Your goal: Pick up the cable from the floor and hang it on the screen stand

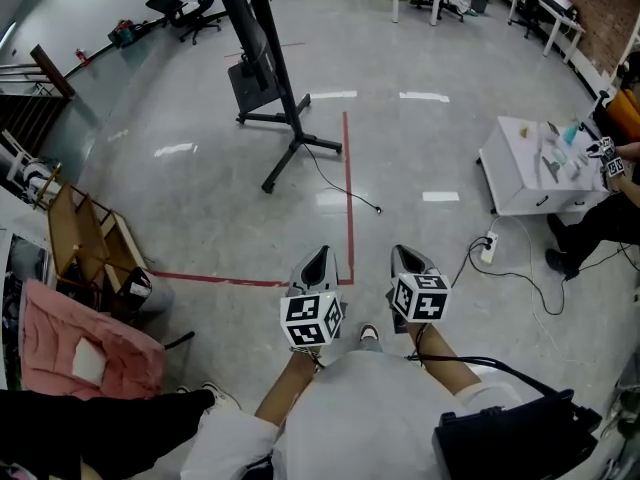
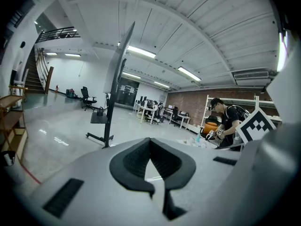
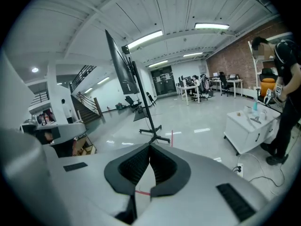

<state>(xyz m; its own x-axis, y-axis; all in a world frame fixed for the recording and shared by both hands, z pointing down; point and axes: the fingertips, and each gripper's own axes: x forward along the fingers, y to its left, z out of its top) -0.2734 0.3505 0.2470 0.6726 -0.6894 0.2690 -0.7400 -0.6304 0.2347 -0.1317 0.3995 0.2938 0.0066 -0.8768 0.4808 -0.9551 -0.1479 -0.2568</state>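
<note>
Open floor (image 1: 200, 203) ahead reaches the screen stand (image 1: 284, 93); white cabinet (image 1: 530, 196) right, cardboard boxes (image 1: 72, 230) left

Black screen stand (image 1: 283, 88), upright on splayed feet — thin black cable (image 1: 377, 208), slack on floor (image 1: 200, 203), trailing from its base

**Grey Tools, White Shirt**

The left gripper (image 1: 319, 258) and right gripper (image 1: 407, 256) are pale grey with black ribbed pads (image 2: 134, 161). Each bears a marker cube (image 1: 312, 318) (black-and-white squares). The person's shirt (image 1: 360, 408) is white and short-sleeved.
</note>
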